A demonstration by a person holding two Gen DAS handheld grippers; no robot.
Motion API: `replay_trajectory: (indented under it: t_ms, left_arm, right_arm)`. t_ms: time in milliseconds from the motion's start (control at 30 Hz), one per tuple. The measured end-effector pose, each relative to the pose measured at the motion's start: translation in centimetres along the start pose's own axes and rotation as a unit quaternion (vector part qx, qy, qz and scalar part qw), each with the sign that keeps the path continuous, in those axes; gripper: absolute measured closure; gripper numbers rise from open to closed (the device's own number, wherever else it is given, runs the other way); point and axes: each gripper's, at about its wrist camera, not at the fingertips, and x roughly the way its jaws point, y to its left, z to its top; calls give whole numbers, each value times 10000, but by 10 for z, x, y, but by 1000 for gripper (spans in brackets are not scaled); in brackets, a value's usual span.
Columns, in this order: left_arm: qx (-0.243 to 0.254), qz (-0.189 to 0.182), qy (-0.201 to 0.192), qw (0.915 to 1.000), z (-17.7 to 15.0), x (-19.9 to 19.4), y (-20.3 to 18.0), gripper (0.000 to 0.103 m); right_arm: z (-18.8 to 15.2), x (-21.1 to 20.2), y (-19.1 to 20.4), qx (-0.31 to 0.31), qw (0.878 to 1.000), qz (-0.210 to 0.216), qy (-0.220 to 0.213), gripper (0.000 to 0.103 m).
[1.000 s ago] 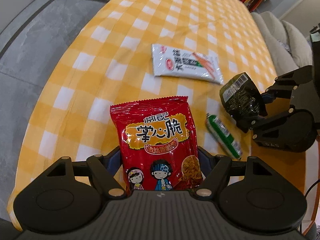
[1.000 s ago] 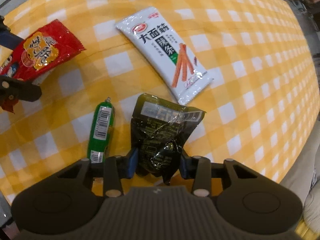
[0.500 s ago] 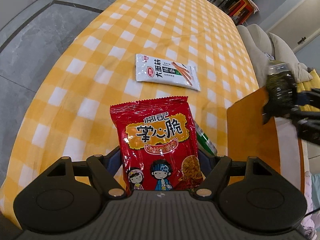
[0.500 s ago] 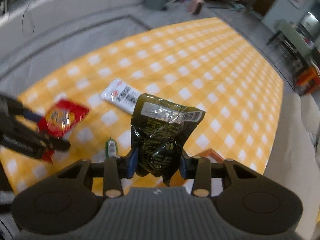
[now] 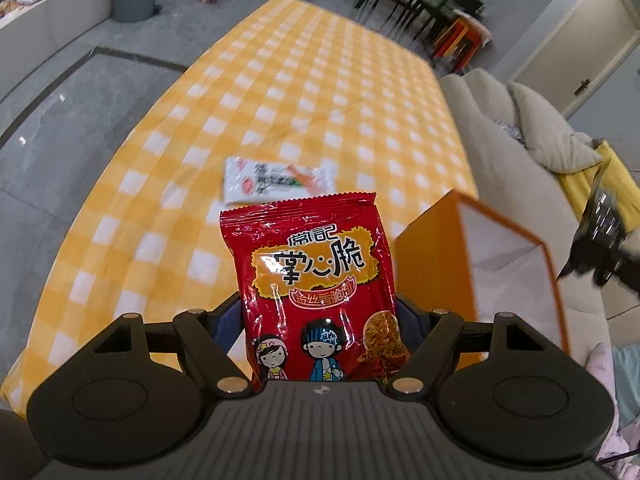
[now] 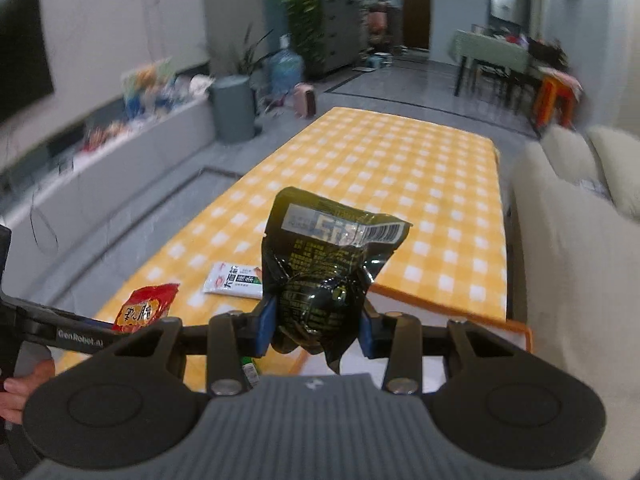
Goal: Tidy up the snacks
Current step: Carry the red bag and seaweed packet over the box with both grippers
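Right wrist view: right hand-held gripper (image 6: 316,330) gripping black pouch (image 6: 324,264), now lifting off counter (image 6: 420,184) toward orange box (image 6: 452,312). Left hand-held gripper (image 5: 320,320) clamping red snack bag (image 5: 316,280), rising too. White packet (image 5: 276,180) staying on counter.

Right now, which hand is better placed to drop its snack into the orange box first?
Right. Its claw holds the black packet almost over the orange box. The left claw, gripping the red packet, sits beside the box.
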Motion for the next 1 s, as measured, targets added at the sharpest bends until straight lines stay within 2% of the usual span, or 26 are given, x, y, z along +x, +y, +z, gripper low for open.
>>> replay_trajectory:
  t_ms: [100,167,267,300,400,533,633,700,800,933,1000]
  left_arm:
    - [132,-1,-86,9999,1,-8,-18,16]
    - [251,-42,-114,9996,1,-12,-32,16]
    - [457,-166,-108,9988,-1,-15,-60,16]
    - [540,-211,-93,9983,-2,-14,-70,16]
    - [741,-335,-16,9967,-6,-5,-104,16]
    - [966,-524,109,9939,-9,22,-153,16]
    - [1161,-561,238,9914,-11,46,-179,16]
    - [1289,-472,372,9898,-13,64,-192,16]
    - [1371,-133,572,9888,-14,94,-207,16]
    - [1412,125,901,9858,-14,132,-221,16]
    - [1469,233,935,9844,-14,145,-226,16]
  right_arm:
    - [-12,-9,-18,310,9995,-36,-38,63]
    - [-23,-9,-29,344,9991,-242,-67,63]
    - [-41,-10,-35,191,9941,-974,-443,63]
    - [-45,-9,-41,321,9928,-1030,-515,63]
    - [-58,-11,-65,1067,9869,-884,-821,63]
    - [-67,-7,-91,1118,9821,-1091,-1052,63]
    - [-74,-11,-123,1734,9730,-819,-1286,63]
    - [-80,-13,-141,1962,9679,-694,-1408,63]
    - [-86,-13,-164,2218,9615,-540,-1528,63]
    - [-93,-13,-184,2818,9455,-332,-1599,63]
    - [-94,-12,-186,2819,9457,-299,-1589,63]
